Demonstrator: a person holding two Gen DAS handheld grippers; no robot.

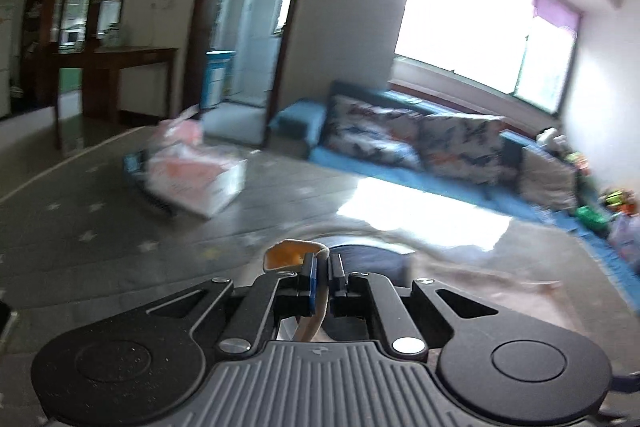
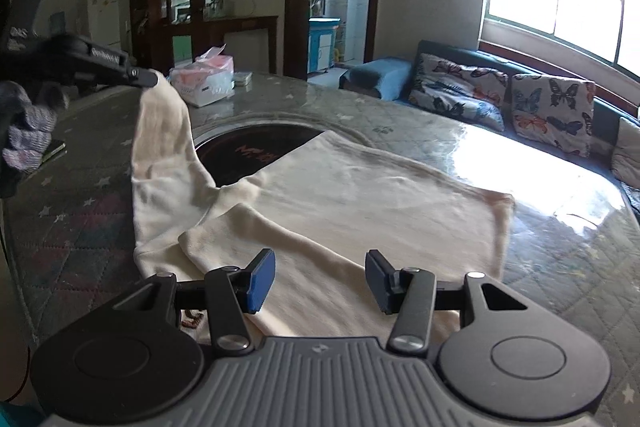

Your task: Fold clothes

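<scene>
A cream garment [image 2: 340, 195] lies spread on the quilted table [image 2: 560, 267], partly over a dark round inset [image 2: 248, 147]. My left gripper [image 2: 150, 77] is shut on one corner of the garment and lifts it above the table at the left. In the left wrist view the left gripper [image 1: 322, 267] pinches a thin cream edge of the garment [image 1: 318, 311] between its pads. My right gripper [image 2: 320, 281] is open and empty, hovering low over the garment's near part.
A tissue box [image 2: 208, 79] stands at the table's far side. A blue sofa with butterfly cushions [image 2: 520, 95] runs along the window at the right. A grey knitted sleeve [image 2: 28, 123] shows at the left edge.
</scene>
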